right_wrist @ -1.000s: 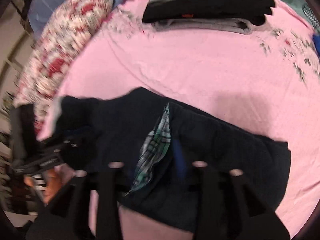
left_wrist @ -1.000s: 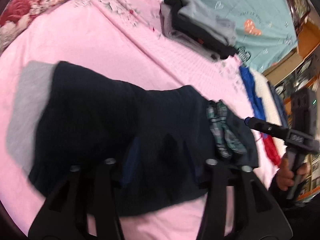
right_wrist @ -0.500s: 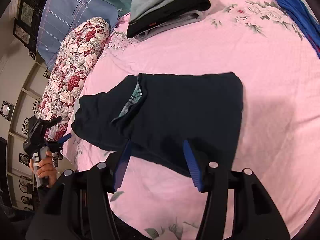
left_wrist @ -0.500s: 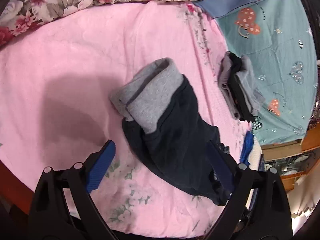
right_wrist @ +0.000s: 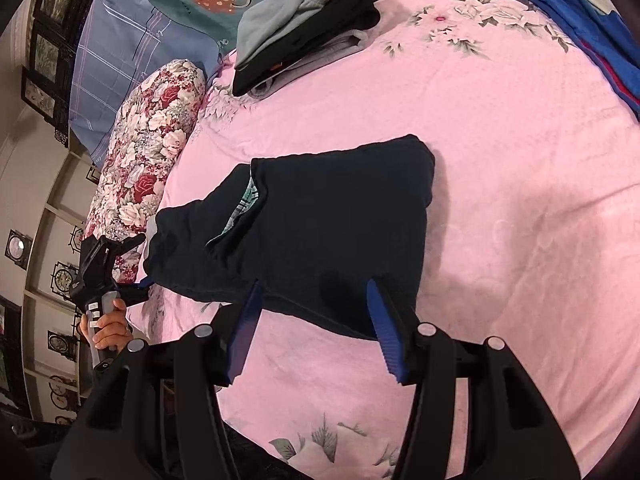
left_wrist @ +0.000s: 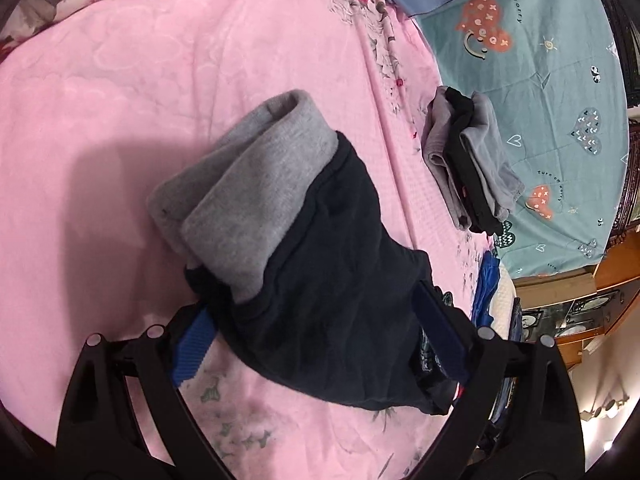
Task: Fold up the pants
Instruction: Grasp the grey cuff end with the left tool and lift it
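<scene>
Here the left gripper (left_wrist: pixel 316 320) has its blue ribbed fingers (left_wrist: pixel 192 344) spread wide, the near edge of the pants (left_wrist: pixel 332 292) lying between them, nothing clamped. The right gripper (right_wrist: pixel 316 312) is likewise spread, its tips at the bundle's near hem. The pants lie folded into a thick dark navy bundle mid-bed, soft grey fleece lining (left_wrist: pixel 256 184) turned out at one end, a plaid pocket lining (right_wrist: pixel 242 208) peeking from a seam. Bare pink quilted bedspread (right_wrist: pixel 520 200) surrounds them on all sides. Farther off sit a stack of folded clothes (right_wrist: pixel 308 20), a floral bolster (right_wrist: pixel 148 140) and blue cloth (right_wrist: pixel 580 28) at the bed's edge.
</scene>
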`<control>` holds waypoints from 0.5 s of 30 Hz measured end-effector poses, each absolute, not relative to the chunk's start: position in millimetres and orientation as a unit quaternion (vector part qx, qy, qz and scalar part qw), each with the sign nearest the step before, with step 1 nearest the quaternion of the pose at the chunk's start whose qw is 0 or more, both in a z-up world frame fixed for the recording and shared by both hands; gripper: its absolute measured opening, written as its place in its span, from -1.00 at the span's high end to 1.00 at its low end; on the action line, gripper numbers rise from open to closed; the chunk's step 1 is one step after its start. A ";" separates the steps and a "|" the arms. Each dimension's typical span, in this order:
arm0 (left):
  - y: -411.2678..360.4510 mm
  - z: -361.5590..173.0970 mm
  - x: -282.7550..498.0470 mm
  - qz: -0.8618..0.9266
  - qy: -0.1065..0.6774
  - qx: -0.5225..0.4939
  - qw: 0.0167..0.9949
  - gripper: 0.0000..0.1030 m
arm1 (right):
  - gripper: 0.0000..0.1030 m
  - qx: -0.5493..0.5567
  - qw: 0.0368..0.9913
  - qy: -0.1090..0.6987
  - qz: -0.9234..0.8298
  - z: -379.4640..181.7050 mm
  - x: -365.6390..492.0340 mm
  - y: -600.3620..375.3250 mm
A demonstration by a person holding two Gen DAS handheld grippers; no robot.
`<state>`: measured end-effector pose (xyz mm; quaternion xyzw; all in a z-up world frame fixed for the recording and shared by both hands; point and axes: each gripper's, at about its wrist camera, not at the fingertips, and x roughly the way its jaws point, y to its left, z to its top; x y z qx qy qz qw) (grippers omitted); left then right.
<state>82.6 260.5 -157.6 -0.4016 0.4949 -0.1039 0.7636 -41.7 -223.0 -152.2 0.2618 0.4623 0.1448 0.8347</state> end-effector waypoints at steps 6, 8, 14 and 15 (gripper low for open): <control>253.9 -161.9 120.1 -0.057 0.494 -0.372 0.784 0.03 | -0.07 0.266 0.830 0.469 0.146 -155.5 -38.5 -220.6; 252.5 -167.9 122.9 -0.046 0.495 -0.361 0.789 0.42 | -0.07 0.259 0.831 0.471 0.147 -153.7 -38.8 -217.5; 266.7 -156.2 92.8 -0.054 0.424 -0.386 0.818 0.63 | -0.07 0.234 0.831 0.487 0.134 -153.8 -36.4 -202.1; 270.6 -153.3 86.7 -0.059 0.415 -0.393 0.819 0.64 | -0.07 0.227 0.830 0.493 0.133 -154.4 -33.4 -197.1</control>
